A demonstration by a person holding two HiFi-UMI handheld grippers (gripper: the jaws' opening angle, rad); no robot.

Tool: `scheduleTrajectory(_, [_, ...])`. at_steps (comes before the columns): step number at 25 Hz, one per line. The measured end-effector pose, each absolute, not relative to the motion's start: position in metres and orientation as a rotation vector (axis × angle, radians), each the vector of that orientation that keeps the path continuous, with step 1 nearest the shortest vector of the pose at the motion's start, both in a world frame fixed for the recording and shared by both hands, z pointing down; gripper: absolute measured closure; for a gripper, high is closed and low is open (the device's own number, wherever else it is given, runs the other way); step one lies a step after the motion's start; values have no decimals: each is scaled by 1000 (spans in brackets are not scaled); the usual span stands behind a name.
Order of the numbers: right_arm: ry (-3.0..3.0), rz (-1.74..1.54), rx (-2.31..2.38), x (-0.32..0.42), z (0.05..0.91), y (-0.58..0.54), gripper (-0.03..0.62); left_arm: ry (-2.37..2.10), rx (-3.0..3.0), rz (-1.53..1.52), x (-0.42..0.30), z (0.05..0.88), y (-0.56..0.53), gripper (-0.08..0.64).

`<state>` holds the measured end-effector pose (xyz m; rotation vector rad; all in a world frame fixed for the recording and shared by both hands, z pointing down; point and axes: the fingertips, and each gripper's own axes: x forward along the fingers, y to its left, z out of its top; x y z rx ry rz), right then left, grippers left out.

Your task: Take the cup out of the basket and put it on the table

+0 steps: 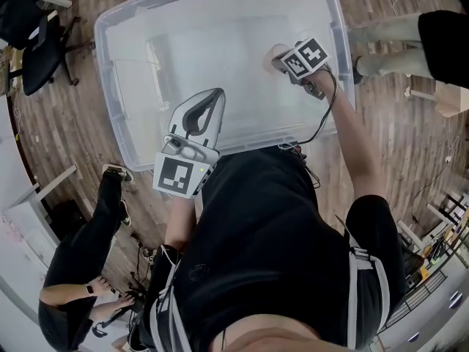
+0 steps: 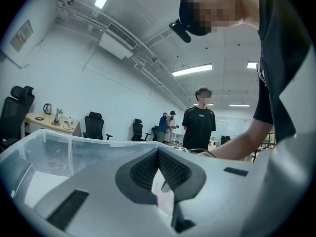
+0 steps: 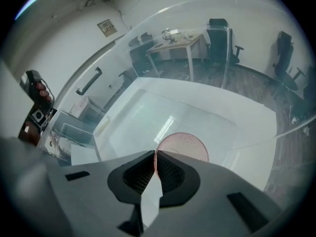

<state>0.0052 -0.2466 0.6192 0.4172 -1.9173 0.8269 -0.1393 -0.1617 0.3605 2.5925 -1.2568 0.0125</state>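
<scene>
Right tongs [image 3: 155, 155] are clenched on the rim of the pink cup [image 3: 186, 144], pinching its wall between the pads. The cup sits inside the clear plastic basket [image 1: 104, 57], close to its right wall and toward the far right corner. Left tongs [image 1: 218, 94] hang over the basket's near edge, clenched with nothing between them. Wooden floor [image 1: 66, 134] shows around the basket.
</scene>
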Motion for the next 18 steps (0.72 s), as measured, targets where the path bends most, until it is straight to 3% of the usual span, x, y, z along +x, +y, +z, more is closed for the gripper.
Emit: scheduleTrajectory(18, [-2322,583,533,-29,482,-217,565,-1237,2648,56,-110,350,-146,541])
